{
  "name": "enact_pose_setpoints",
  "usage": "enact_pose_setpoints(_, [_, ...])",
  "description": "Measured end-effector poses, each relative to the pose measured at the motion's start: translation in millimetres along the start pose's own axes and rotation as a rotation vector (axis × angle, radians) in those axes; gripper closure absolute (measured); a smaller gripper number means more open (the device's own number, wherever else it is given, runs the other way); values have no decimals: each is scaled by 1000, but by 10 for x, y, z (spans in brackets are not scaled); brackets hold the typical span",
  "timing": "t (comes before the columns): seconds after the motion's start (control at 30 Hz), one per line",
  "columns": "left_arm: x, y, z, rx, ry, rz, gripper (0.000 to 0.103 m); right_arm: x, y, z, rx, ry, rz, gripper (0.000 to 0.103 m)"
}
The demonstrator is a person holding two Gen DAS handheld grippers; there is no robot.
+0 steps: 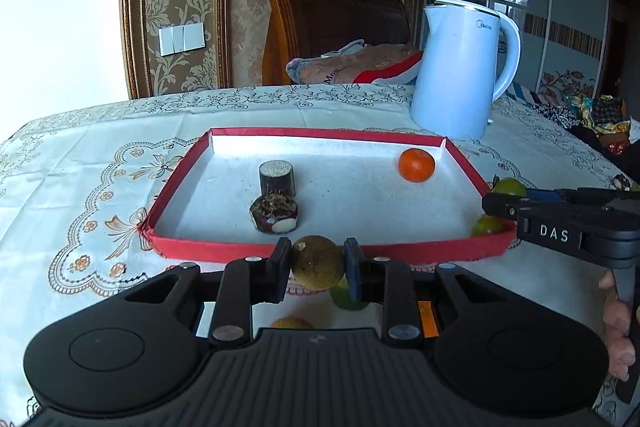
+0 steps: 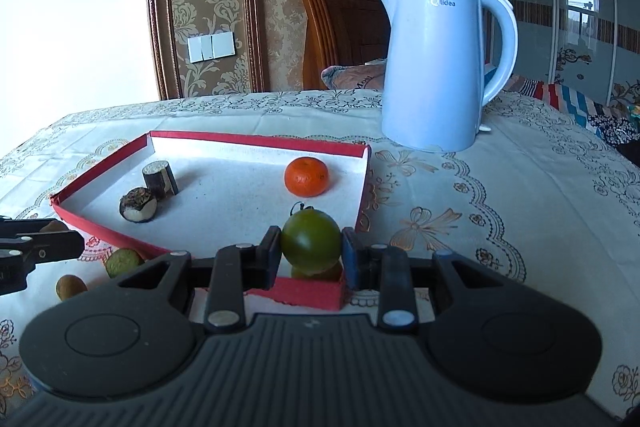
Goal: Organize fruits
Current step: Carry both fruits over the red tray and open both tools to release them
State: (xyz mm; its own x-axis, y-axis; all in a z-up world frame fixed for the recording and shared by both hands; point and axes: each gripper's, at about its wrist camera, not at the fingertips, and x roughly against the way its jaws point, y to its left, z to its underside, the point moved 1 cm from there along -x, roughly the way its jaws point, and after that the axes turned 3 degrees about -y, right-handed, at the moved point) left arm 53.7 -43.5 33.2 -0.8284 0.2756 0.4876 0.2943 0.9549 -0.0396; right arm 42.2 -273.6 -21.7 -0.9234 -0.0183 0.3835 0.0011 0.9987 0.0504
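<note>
A red-rimmed shallow tray [image 1: 224, 249] [image 2: 308, 291] lies on the table. In it are an orange mandarin [image 1: 416, 165] [image 2: 306, 176] and two dark sugarcane pieces [image 1: 276, 213] [image 2: 138, 209]. My left gripper [image 1: 317, 264] is shut on a brown round fruit [image 1: 318, 263], held just in front of the tray's near rim. My right gripper [image 2: 311, 247] is shut on a green tomato [image 2: 311, 242] above the tray's near right corner. Another fruit [image 2: 320, 273] lies under the tomato, mostly hidden. The right gripper also shows in the left wrist view [image 1: 500, 205].
A pale blue kettle [image 1: 460, 67] [image 2: 436, 67] stands behind the tray's right side. Loose fruits lie on the tablecloth in front of the tray: a green one [image 2: 123, 261] [image 1: 344, 297] and a brown one [image 2: 70, 287] [image 1: 292, 323]. A bed is behind the table.
</note>
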Motion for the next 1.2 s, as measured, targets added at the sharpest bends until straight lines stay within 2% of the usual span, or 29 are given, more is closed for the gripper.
enact_pose_setpoints(0.1, [-162, -8, -125, 21, -2, 2, 75, -147, 59, -92, 8, 2, 6, 73])
enact_pose_setpoints(0.23, [-367, -65, -228, 3, 1, -11, 75, -359, 112, -175, 10, 25, 6, 73])
enact_pose_setpoints(0.57, [-810, -22, -326, 38, 52, -12, 75, -793, 69, -286, -15, 81, 33, 73])
enact_pose_setpoints(0.77, [-994, 26, -345, 40, 64, -48, 75, -987, 59, -276, -26, 137, 39, 73])
enact_pose_setpoints(1.03, [-1062, -11, -328, 15, 57, -60, 75, -1063, 12, -261, -69, 159, 25, 73])
enact_pose_setpoints(1.1, [-1063, -24, -324, 11, 54, -62, 75, -1072, -11, -257, -82, 163, 23, 72])
enact_pose_setpoints(1.17, [-1072, -34, -322, 7, 55, -63, 75, -1076, -18, -259, -81, 161, 29, 63])
enact_pose_setpoints(1.2, [-1081, -31, -317, 10, 57, -61, 75, -1072, -15, -258, -79, 157, 26, 62])
